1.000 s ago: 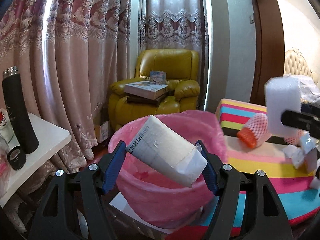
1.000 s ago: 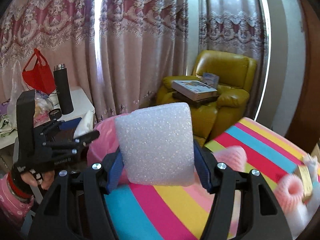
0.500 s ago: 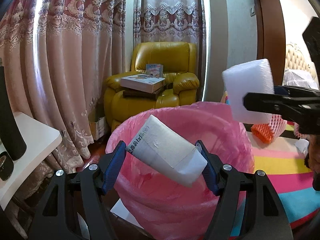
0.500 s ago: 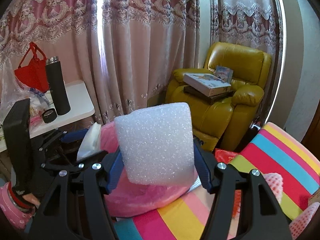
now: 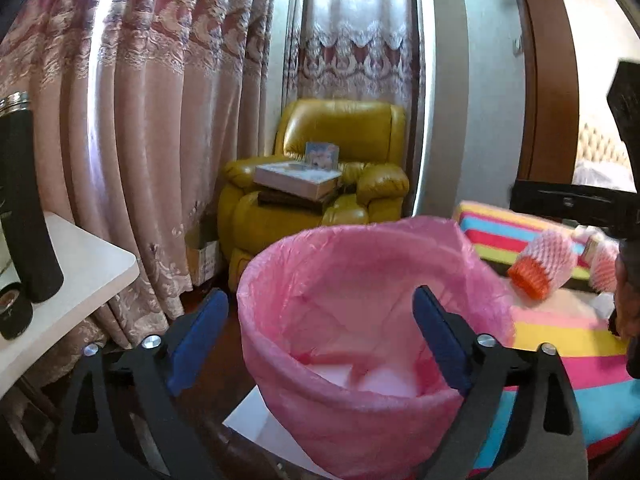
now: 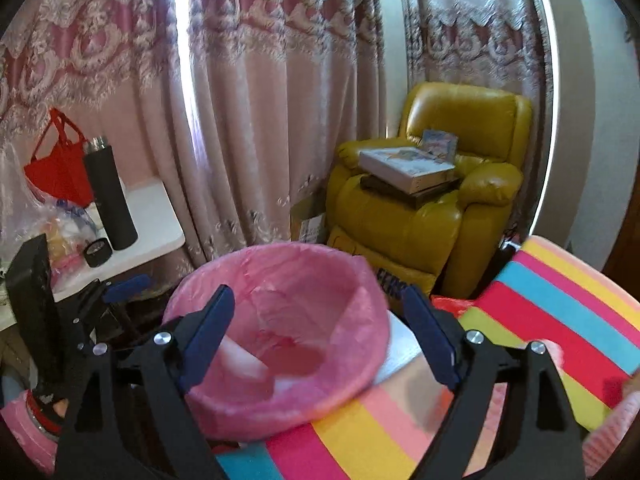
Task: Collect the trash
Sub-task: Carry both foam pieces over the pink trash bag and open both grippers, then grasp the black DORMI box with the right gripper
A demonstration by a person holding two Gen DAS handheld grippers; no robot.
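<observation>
Left wrist view: left gripper (image 5: 320, 344) and right gripper (image 6: 320, 344) opening, empty, over pink-lined trash bin (image 5: 472, 256) holding white scraps (image 5: 380, 380).

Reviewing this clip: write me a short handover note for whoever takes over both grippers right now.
Left gripper: jaws opening, nothing between them, over the pink-lined bin.
Right gripper: jaws opening, nothing between them, over the same bin.
Done: pale pieces of trash lie at the bottom of the bin.
Left: foam fruit nets, one with an orange end, lie on the striped cover to the right of the bin; a further pink net lies at the right-wrist view's edge. Collect these next.
</observation>
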